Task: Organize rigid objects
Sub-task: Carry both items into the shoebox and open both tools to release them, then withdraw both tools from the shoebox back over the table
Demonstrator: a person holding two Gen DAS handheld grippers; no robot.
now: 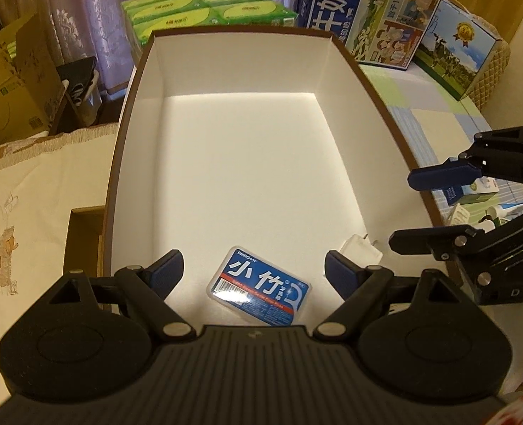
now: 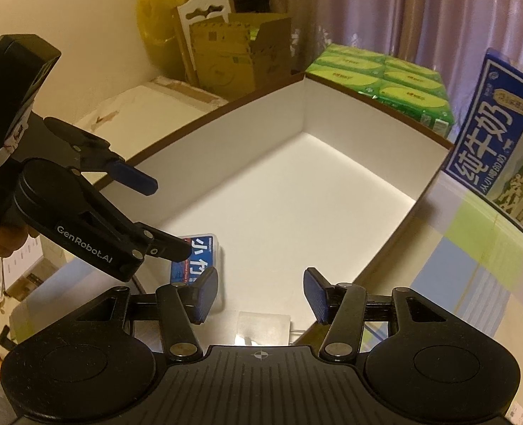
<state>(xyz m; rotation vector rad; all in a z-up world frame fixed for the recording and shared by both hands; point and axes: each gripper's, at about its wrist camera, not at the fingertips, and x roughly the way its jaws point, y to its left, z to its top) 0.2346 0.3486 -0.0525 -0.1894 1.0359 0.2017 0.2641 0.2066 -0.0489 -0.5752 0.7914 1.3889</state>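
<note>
the landmark is the large open cardboard box with white inside and brown rim [image 1: 350, 56]. on its floor, in the near corner, lies the flat blue plastic case of dental floss picks with white characters [image 1: 259, 285], and just beside it, closer to the right wall of the box, a small white charger plug [image 1: 360, 249].

the left gripper [image 1: 254, 265] hangs above the blue case with jaws wide apart and nothing between them. the right gripper [image 2: 261, 294] is over the near edge of the box, jaws about half apart and also empty; the white plug is under it.

it seems both things are already placed and more items wait outside the box on its right side, small green-white cartons and tubes [image 1: 481, 202]. to do the next step well, i would lift both grippers clear of the rim before turning away, so the fingers do not catch the thin wall, and put the next item in free floor, not on the case.
</note>
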